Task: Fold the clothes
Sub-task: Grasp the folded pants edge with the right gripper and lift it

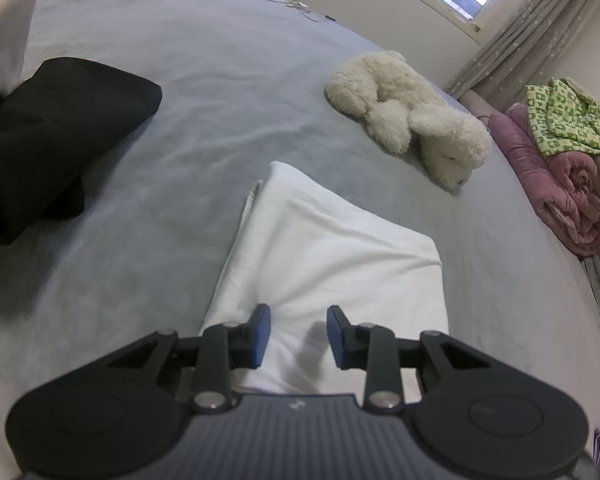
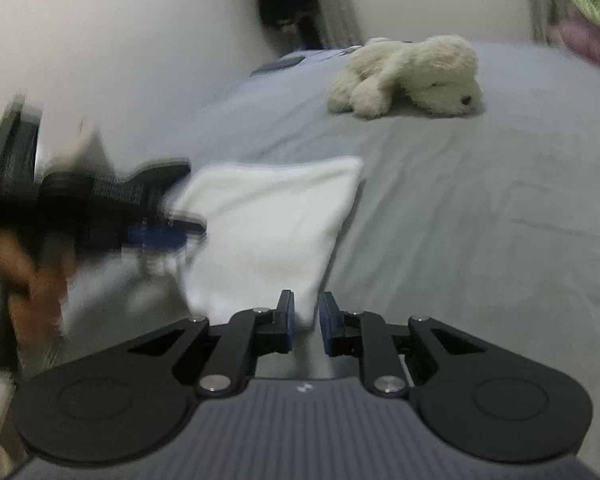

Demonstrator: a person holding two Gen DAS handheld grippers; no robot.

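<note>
Right wrist view is showing my right gripper (image 2: 306, 316) parting its jaws beside the near corner of the folded white garment (image 2: 268, 224) on the grey bed (image 2: 480, 208); my left gripper (image 1: 298, 334), nearer, is hovering open-jawed over it, long axis running away from me

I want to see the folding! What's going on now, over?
Left hand-held gripper open over the white cloth. Right hand-held gripper open at its corner. Cloth folded on grey bed. Plush dog well clear.

Your left gripper (image 1: 299, 334) and right gripper (image 2: 306, 322) match: black linkage arms, silver pivot screws, blue-padded fingers (image 1: 262, 332), ribbed grey housing.
</note>
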